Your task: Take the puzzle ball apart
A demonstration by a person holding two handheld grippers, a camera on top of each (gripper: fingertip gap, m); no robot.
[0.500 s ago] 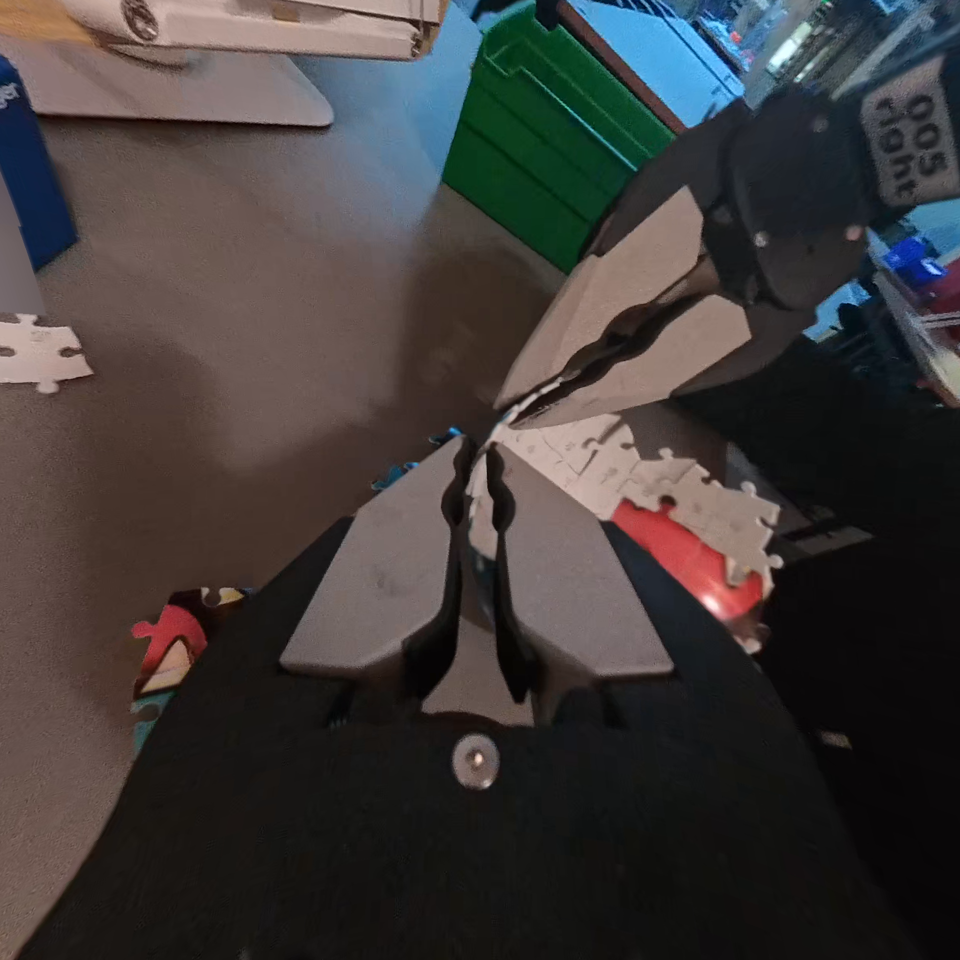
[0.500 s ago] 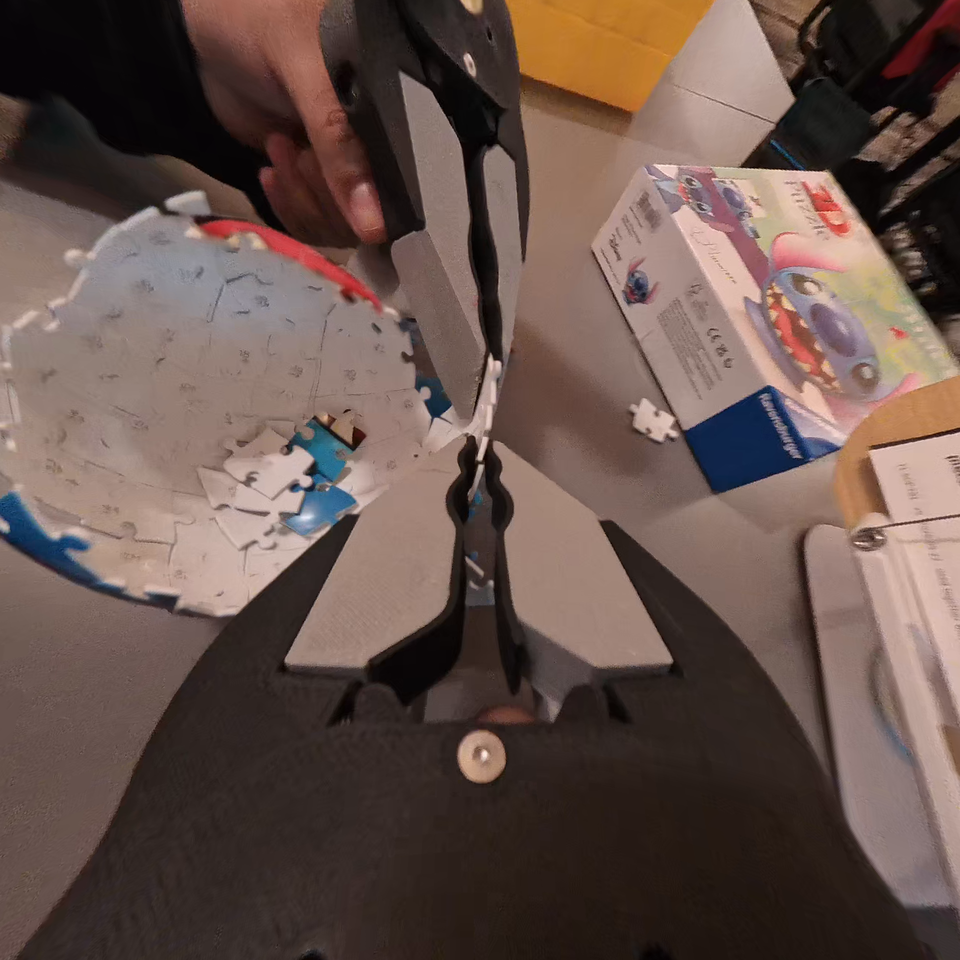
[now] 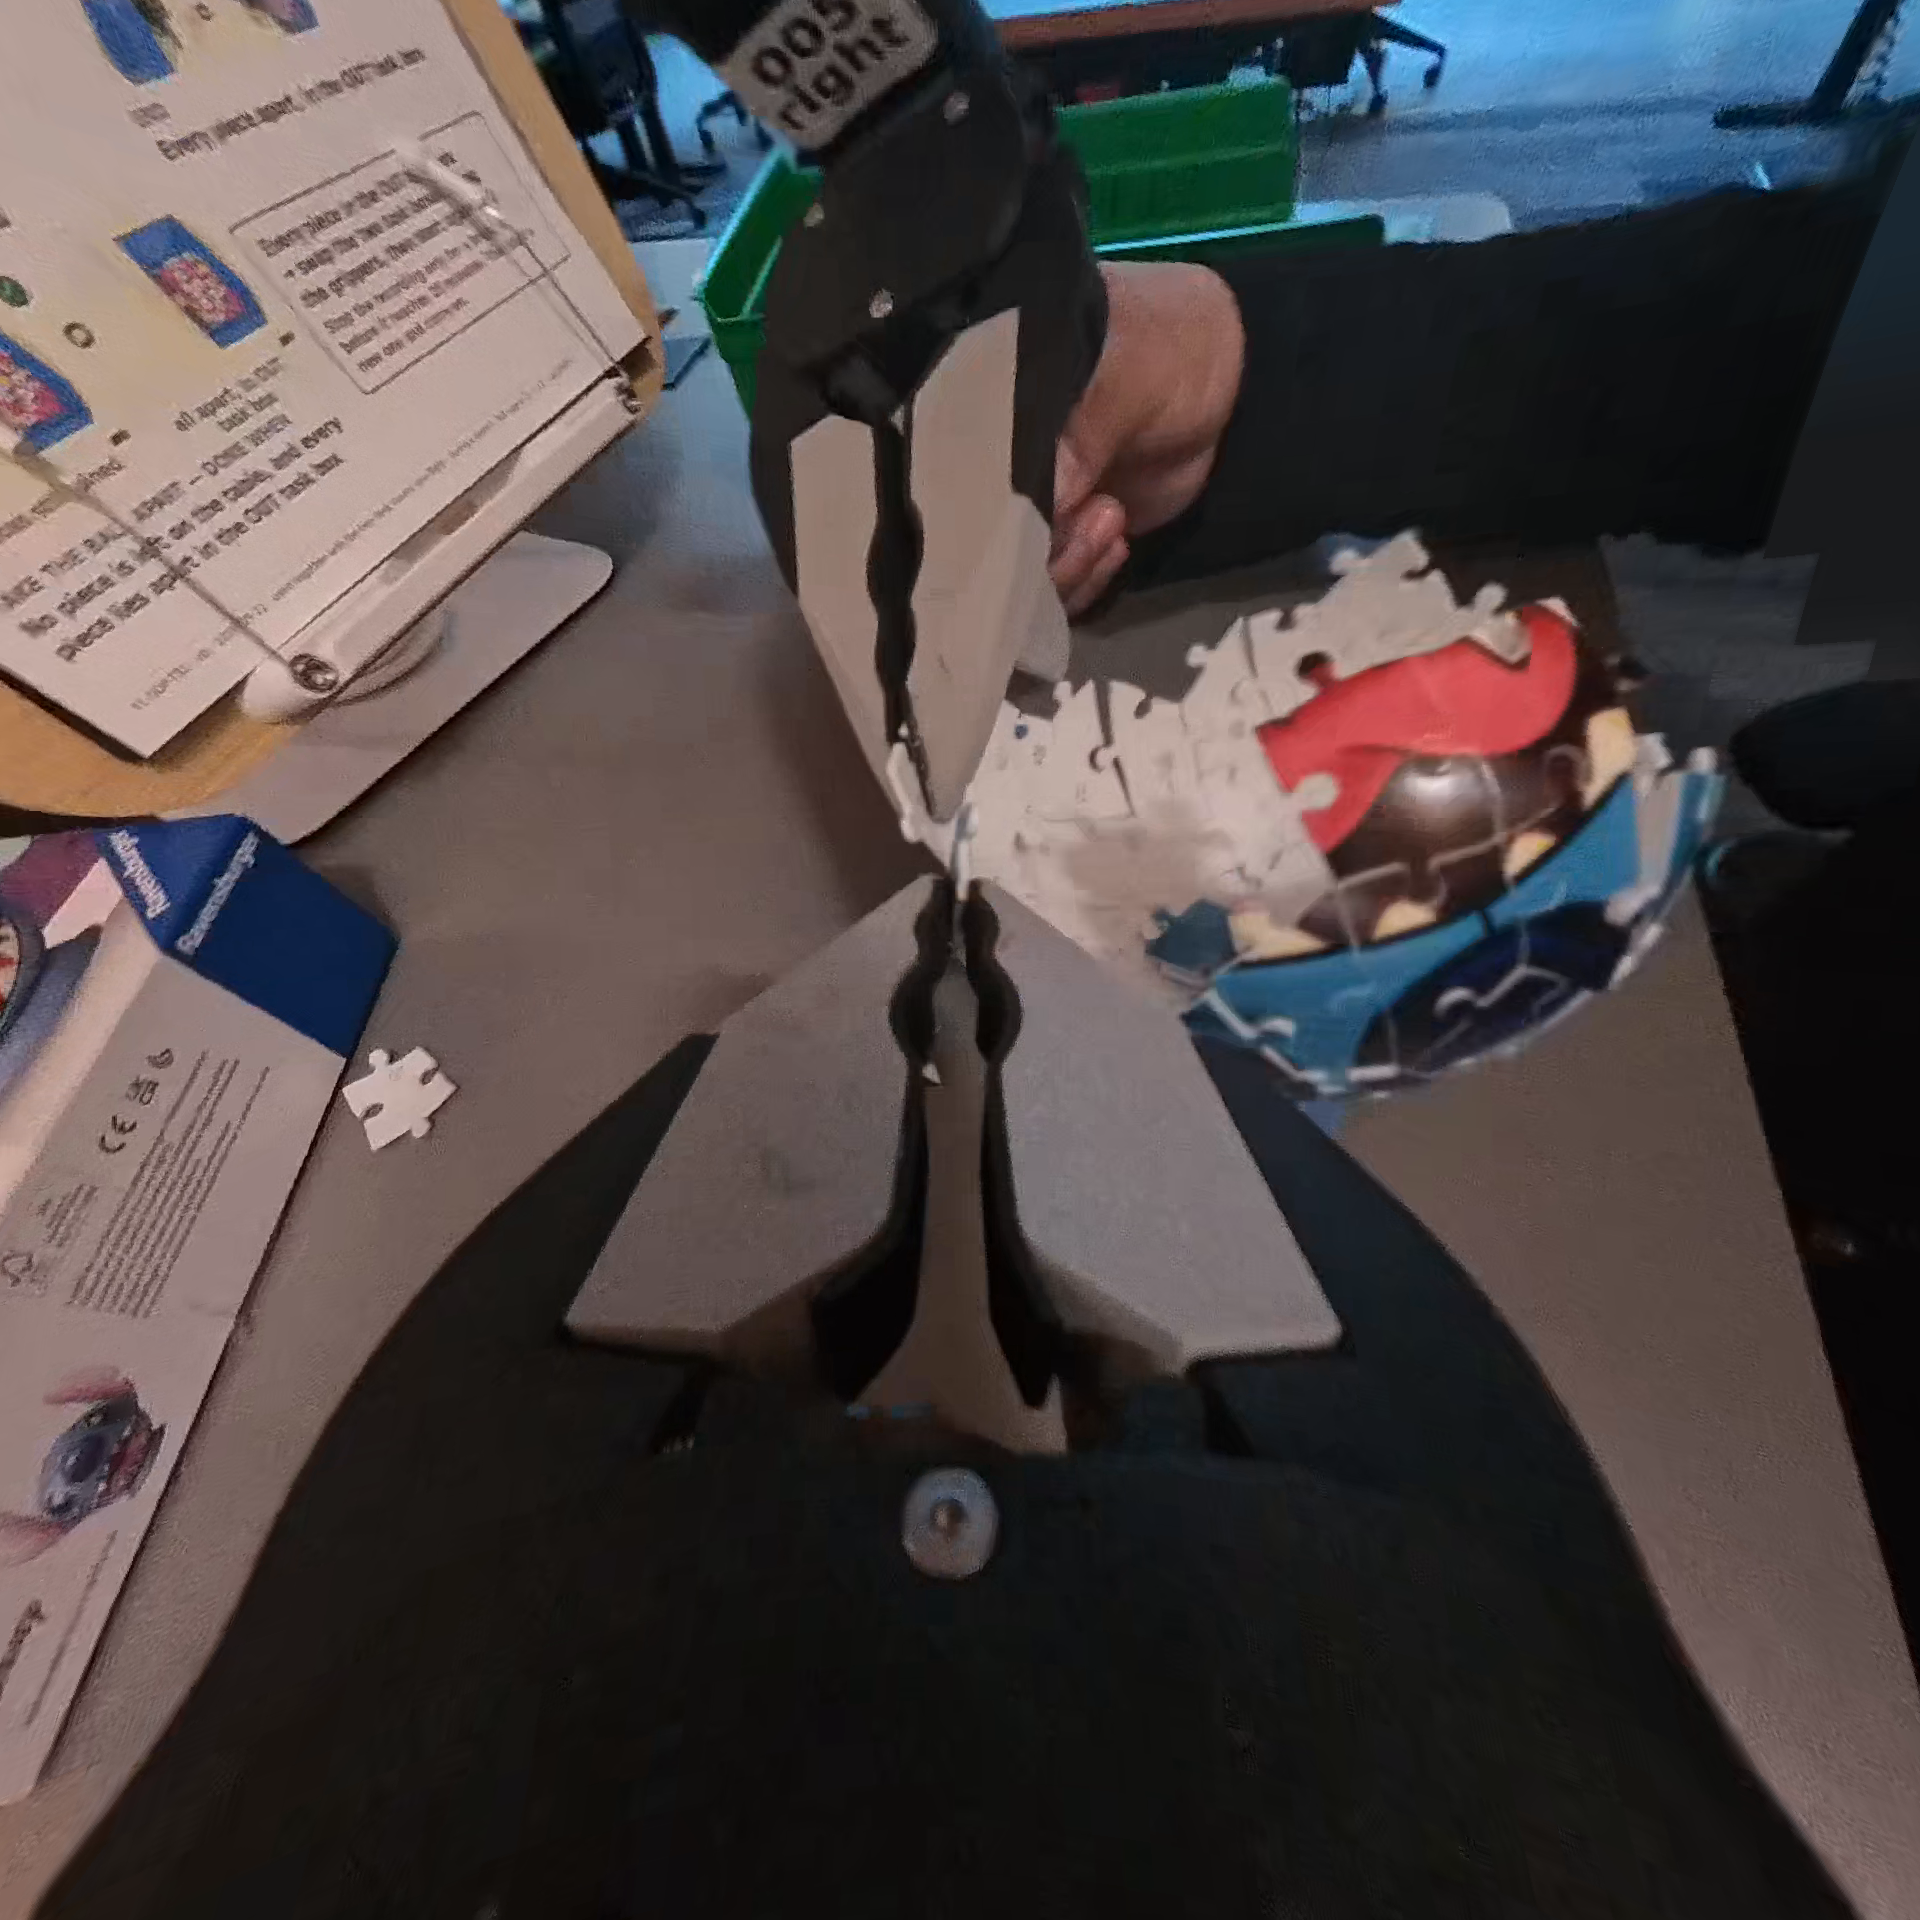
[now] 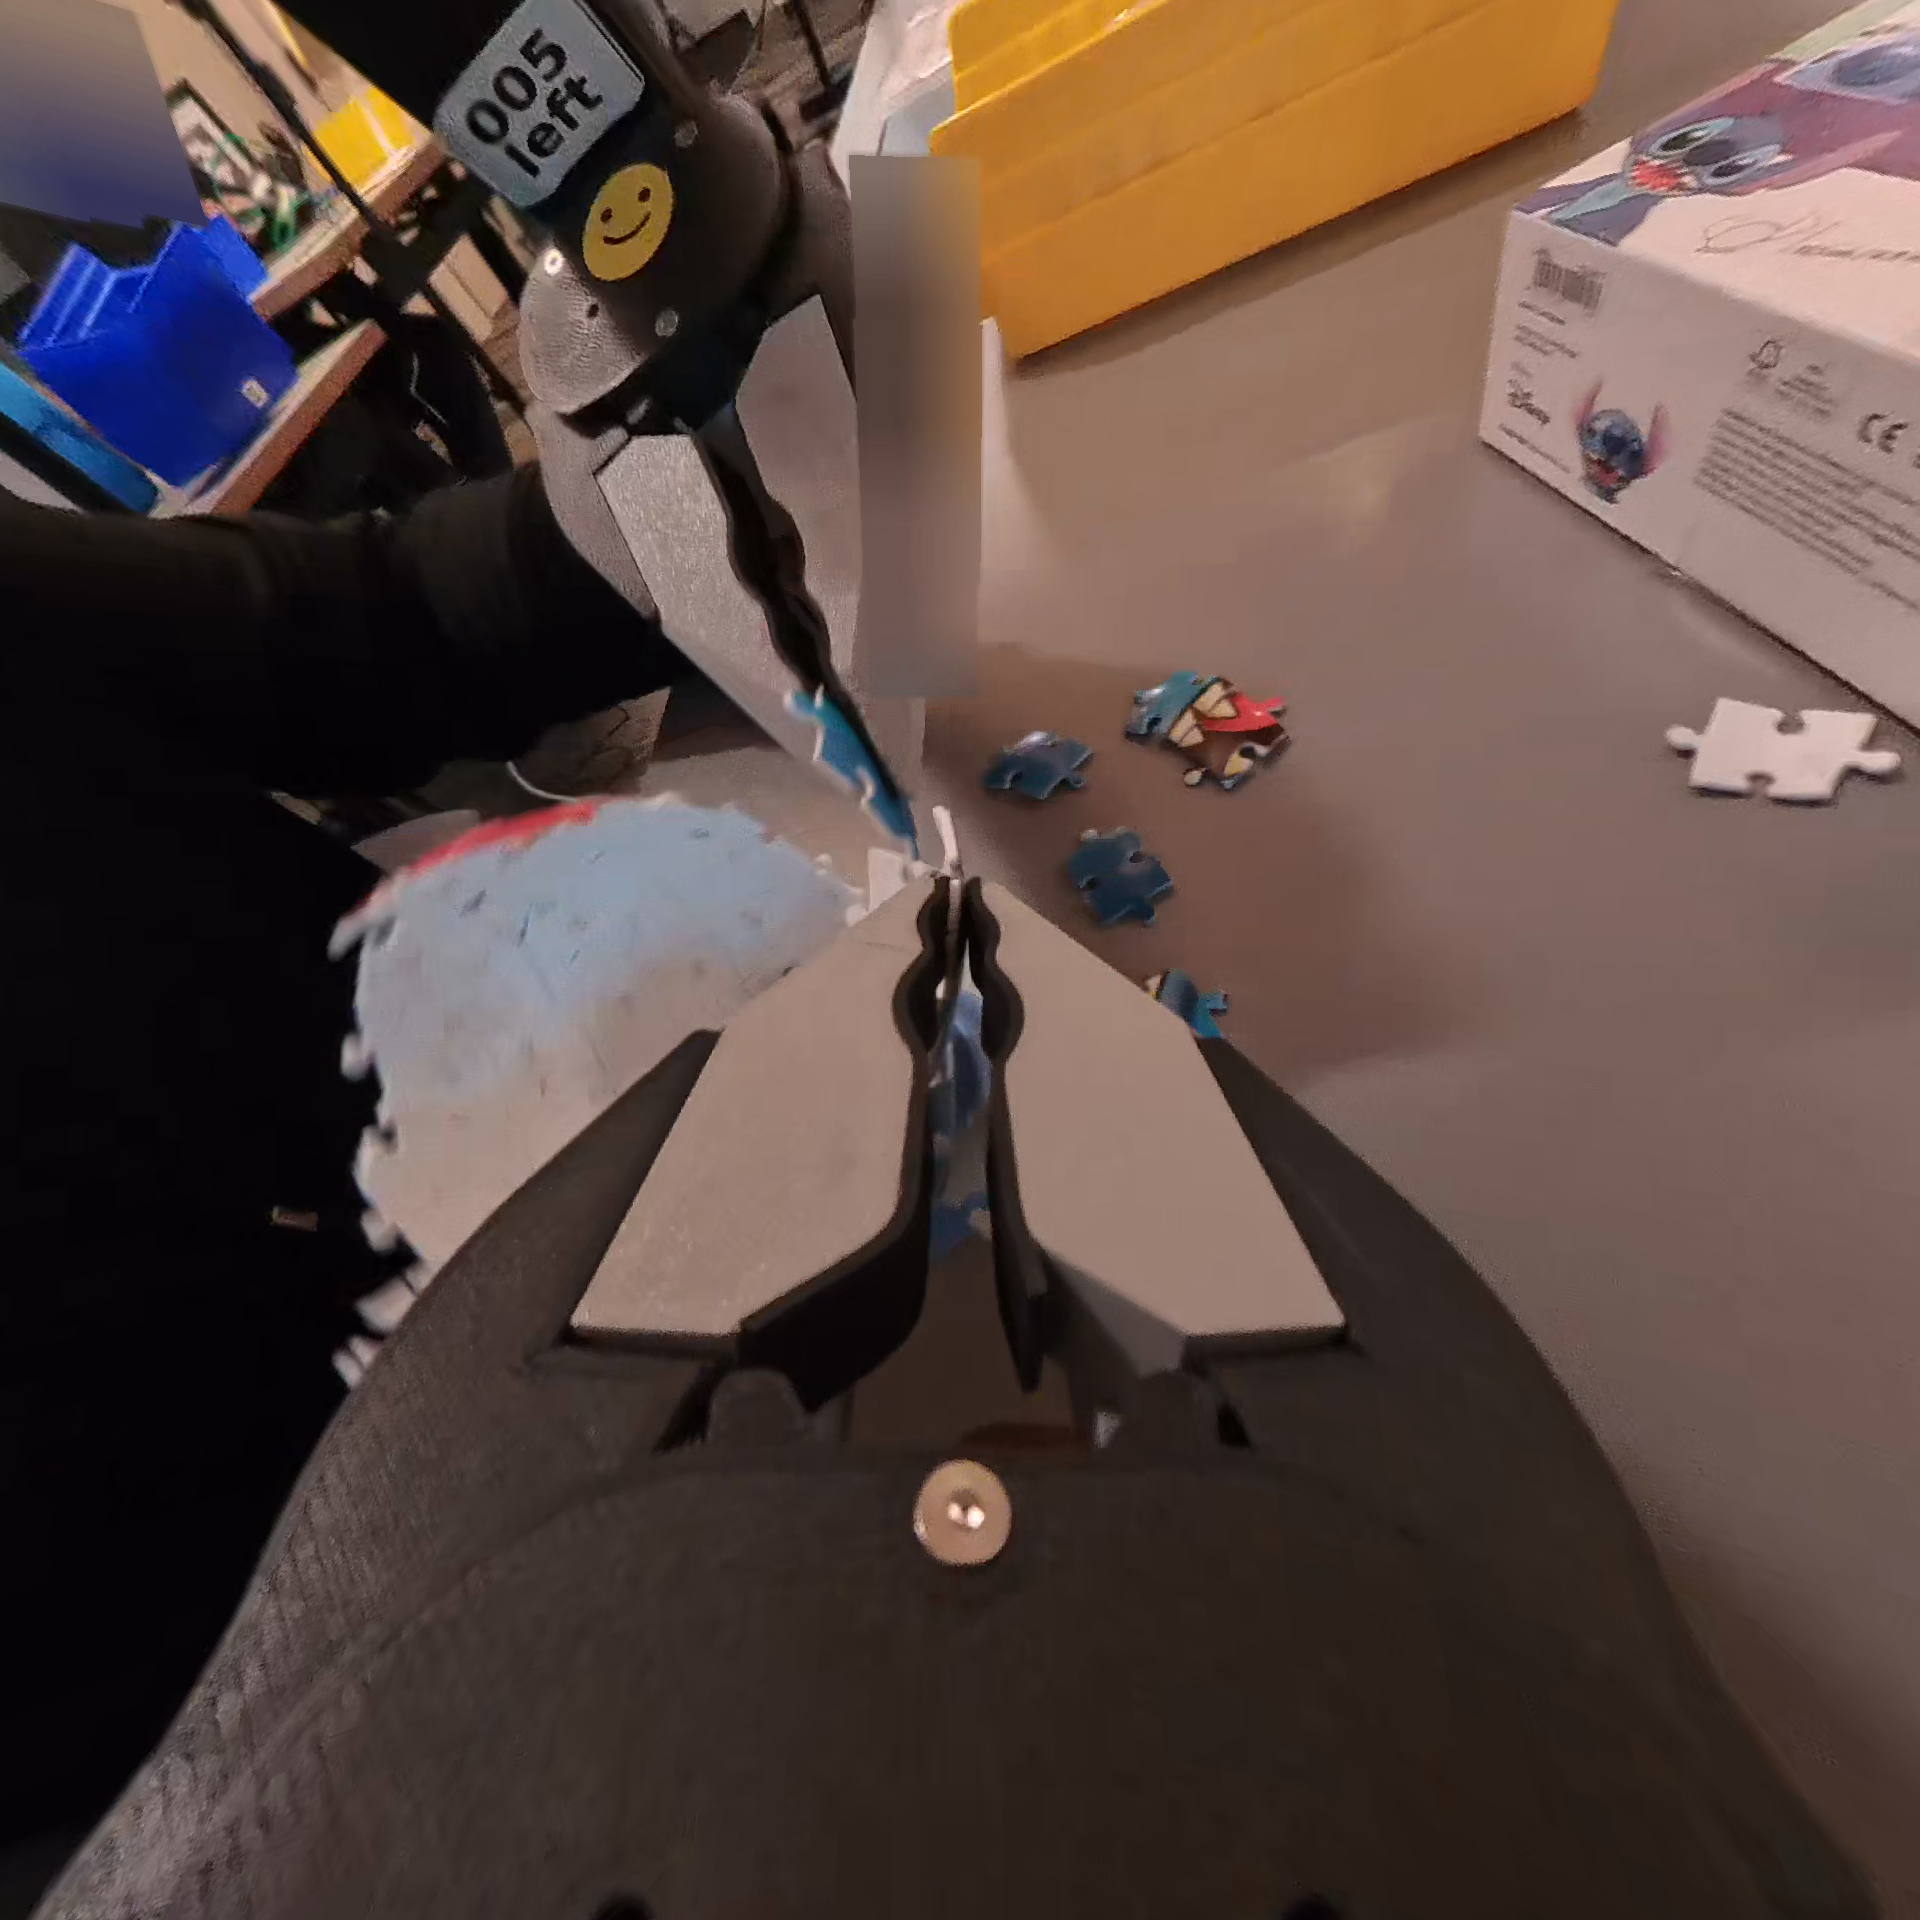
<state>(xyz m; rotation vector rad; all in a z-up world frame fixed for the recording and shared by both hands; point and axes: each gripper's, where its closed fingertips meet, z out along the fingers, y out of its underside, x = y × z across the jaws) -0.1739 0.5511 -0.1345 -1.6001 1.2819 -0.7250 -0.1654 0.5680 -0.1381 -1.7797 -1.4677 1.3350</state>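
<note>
My left gripper [image 3: 951, 896] is shut on a thin puzzle piece [image 3: 962, 847] seen edge-on. From the right wrist view this piece shows its blue face [image 4: 847, 753] in the left gripper [image 4: 883, 800]. My right gripper [image 4: 948, 888] is shut on a white-backed piece [image 4: 943, 836]. It comes down from above in the left wrist view [image 3: 920, 790], tip to tip with the left gripper. The two pieces meet between the tips. The part-built puzzle ball shell [image 3: 1403, 831] sits right beside them, blurred in the right wrist view [image 4: 571, 987]. The right gripper's piece lies at its rim.
A puzzle box [image 3: 156, 1143] [image 4: 1714, 416] lies on the grey table, with a loose white piece [image 3: 400, 1096] [image 4: 1782, 764] by it. Several blue pieces [image 4: 1122, 873] lie beyond the tips. A sheet on a stand [image 3: 260, 343], a green bin [image 3: 1143, 177] and a yellow bin [image 4: 1247, 135] stand behind.
Both grippers have swung round, still tip to tip and shut on their pieces. The shell has moved with them and is now blurred in the right wrist view.
</note>
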